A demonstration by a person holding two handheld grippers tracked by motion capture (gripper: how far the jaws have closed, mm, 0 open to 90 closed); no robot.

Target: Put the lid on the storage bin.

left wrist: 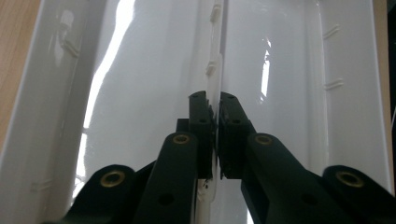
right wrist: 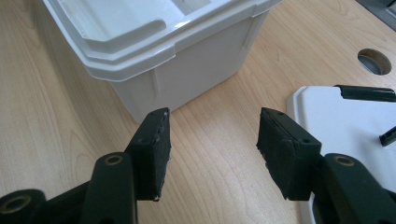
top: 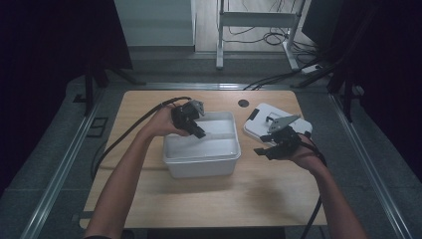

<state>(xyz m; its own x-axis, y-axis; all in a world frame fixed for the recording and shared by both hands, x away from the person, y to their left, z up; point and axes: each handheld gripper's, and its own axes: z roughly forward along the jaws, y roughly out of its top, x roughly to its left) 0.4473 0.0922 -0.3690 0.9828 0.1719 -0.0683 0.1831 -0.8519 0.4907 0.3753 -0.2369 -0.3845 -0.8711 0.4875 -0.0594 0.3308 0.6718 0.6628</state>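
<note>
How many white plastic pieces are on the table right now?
2 sure: the bin at the table's middle and the lid flat to its right. A thin divider in the bin may be separate.

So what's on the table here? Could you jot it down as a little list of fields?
surface: light wooden table
centre: white rectangular plastic bin, open on top
inside bin: thin white upright divider panel
left tool: reaching into the bin, jaws closed on the divider
right tool: jaws apart, nothing between them, over bare table beside the bin
right side: flat white plastic lid with black clips, lying on the table
</note>
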